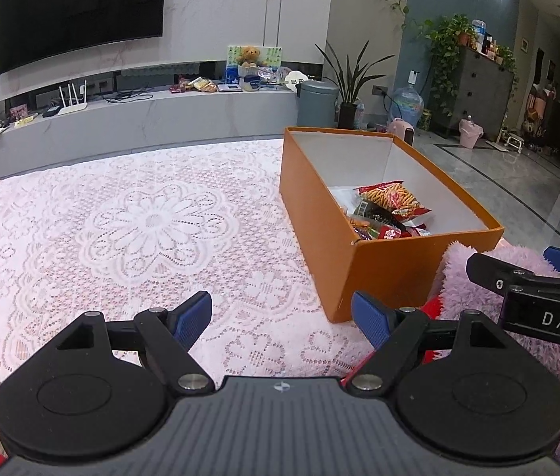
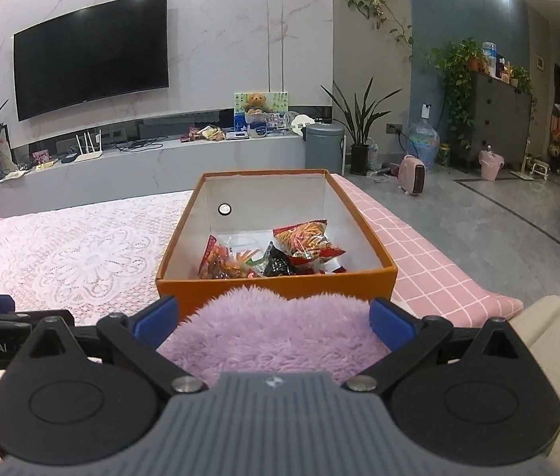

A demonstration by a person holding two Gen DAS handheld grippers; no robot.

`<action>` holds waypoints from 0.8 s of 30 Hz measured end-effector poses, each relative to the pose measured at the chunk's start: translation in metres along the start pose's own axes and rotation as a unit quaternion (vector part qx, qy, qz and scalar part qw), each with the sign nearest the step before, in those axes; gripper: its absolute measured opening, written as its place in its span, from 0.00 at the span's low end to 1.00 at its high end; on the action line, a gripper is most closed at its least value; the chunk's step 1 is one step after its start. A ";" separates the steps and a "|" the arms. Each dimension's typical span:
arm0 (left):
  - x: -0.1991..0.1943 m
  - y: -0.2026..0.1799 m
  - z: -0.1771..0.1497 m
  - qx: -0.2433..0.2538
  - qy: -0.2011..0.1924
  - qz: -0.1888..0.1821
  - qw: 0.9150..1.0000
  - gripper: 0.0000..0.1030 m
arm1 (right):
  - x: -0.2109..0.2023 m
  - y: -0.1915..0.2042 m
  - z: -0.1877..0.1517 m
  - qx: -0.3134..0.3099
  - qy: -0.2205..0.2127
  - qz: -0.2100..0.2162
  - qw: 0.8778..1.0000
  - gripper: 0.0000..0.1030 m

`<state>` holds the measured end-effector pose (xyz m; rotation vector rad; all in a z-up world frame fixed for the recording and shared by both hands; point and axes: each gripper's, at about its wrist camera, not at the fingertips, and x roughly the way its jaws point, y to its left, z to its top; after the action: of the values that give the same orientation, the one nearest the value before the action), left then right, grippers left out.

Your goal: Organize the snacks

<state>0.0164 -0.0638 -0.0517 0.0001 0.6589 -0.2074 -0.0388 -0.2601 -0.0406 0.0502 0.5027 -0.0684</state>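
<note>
The snack packets (image 2: 280, 254) are lying heaped inside the orange box (image 2: 276, 289), against its nearer end, with a red bag of stick snacks (image 2: 305, 238) sitting on top of the pile and a dark packet (image 2: 278, 263) and a red-orange one (image 2: 216, 261) lying beside it. The box's far end is showing only bare white wall and floor. Seen from the right gripper (image 2: 274, 319), the heap is sitting straight ahead of the jaws and beyond them, well apart from the blue fingertips (image 2: 391, 323). Those jaws are standing spread wide and gripping nothing; a fluffy lilac fabric (image 2: 268, 333) is filling the gap between them and hiding the near wall of the box in part. Seen from the left gripper (image 1: 282, 319), the box (image 1: 359, 258) is lying ahead and to the right of the jaws, its near corner coming just beside the right fingertip (image 1: 371, 321), and the snacks (image 1: 387, 210) are showing over its rim. These jaws too are standing spread, holding nothing, hovering over the white lace cloth (image 1: 141, 230) that is covering the pink checked table (image 2: 430, 261). The right gripper (image 1: 534, 277) is showing at the right edge of the left view, above the lilac fabric (image 1: 462, 277)
</note>
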 end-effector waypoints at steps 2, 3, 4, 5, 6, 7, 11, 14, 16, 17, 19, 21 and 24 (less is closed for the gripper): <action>-0.001 0.001 -0.001 -0.001 0.000 0.000 1.000 0.91 | 0.001 0.001 -0.001 -0.001 -0.002 -0.001 1.000 0.97; -0.001 0.001 -0.001 -0.002 0.001 0.001 1.000 0.91 | 0.001 0.001 -0.001 -0.001 -0.002 -0.001 1.000 0.97; -0.002 0.001 0.000 -0.003 0.002 0.001 1.000 0.91 | 0.002 0.001 -0.001 -0.001 -0.001 -0.001 1.000 0.97; -0.002 0.001 0.000 -0.003 0.002 0.001 1.000 0.91 | 0.002 0.001 -0.001 -0.001 -0.002 -0.002 1.000 0.97; -0.003 0.001 0.000 -0.004 0.002 0.001 1.000 0.91 | 0.002 0.000 -0.001 -0.001 -0.002 -0.002 1.000 0.97; -0.003 0.002 0.000 -0.005 0.001 0.000 1.000 0.91 | 0.002 0.001 -0.001 -0.001 -0.001 -0.002 1.000 0.97; -0.005 0.001 0.000 -0.005 -0.001 -0.006 1.000 0.90 | 0.003 0.003 -0.001 -0.007 -0.001 -0.003 1.000 0.97; -0.005 0.000 0.000 -0.004 0.000 -0.003 1.000 0.90 | 0.002 0.004 -0.001 -0.010 -0.004 -0.004 1.000 0.97; -0.005 0.001 0.000 -0.006 0.001 -0.003 1.000 0.90 | 0.002 0.004 -0.002 -0.012 -0.004 -0.004 1.000 0.97; -0.005 0.001 0.001 -0.007 0.002 -0.004 1.000 0.90 | 0.002 0.004 -0.002 -0.013 -0.004 -0.004 1.000 0.97; -0.005 0.001 0.000 -0.008 0.002 -0.002 1.000 0.90 | 0.002 0.004 -0.002 -0.014 -0.004 -0.004 1.000 0.97; -0.005 0.001 0.000 -0.007 0.002 -0.001 1.000 0.90 | 0.002 0.004 -0.002 -0.014 -0.004 -0.004 1.000 0.97; -0.004 0.002 0.000 -0.010 0.004 0.001 1.000 0.90 | 0.001 0.005 -0.002 -0.014 -0.006 -0.005 1.000 0.97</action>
<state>0.0136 -0.0605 -0.0489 -0.0175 0.6690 -0.1996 -0.0383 -0.2555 -0.0427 0.0202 0.4909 -0.0714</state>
